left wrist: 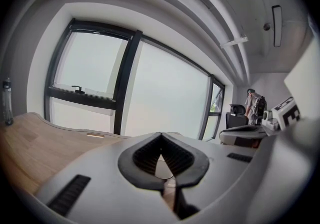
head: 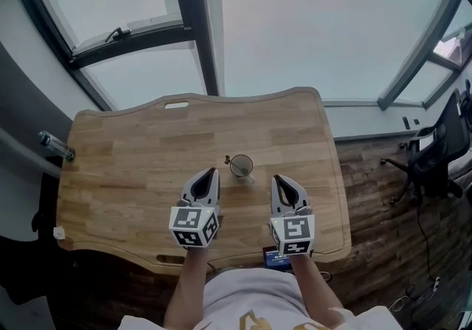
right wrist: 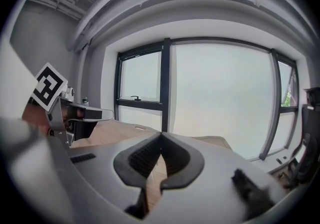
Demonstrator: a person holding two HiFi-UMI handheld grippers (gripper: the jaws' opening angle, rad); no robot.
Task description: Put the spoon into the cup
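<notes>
The person holds 2 grippers above the near half of a wooden table, side by side and pointing away from the body toward the windows. The left gripper has its jaws closed: in the left gripper view the 2 dark tips meet at a point, and only the tabletop shows through the bowed gap behind them. The right gripper is closed the same way, tips touching and gripping nothing.

The cup stands upright on the table, between the 2 gripper tips and just beyond them, touching neither. A small dark stub shows at its left rim. It may be the spoon's handle, but from the head view it is too small to tell, and I see no spoon lying on the bare wood.

A bottle lies at the table's left edge, well apart from the cup. A black office chair stands on the floor to the right of the table.
</notes>
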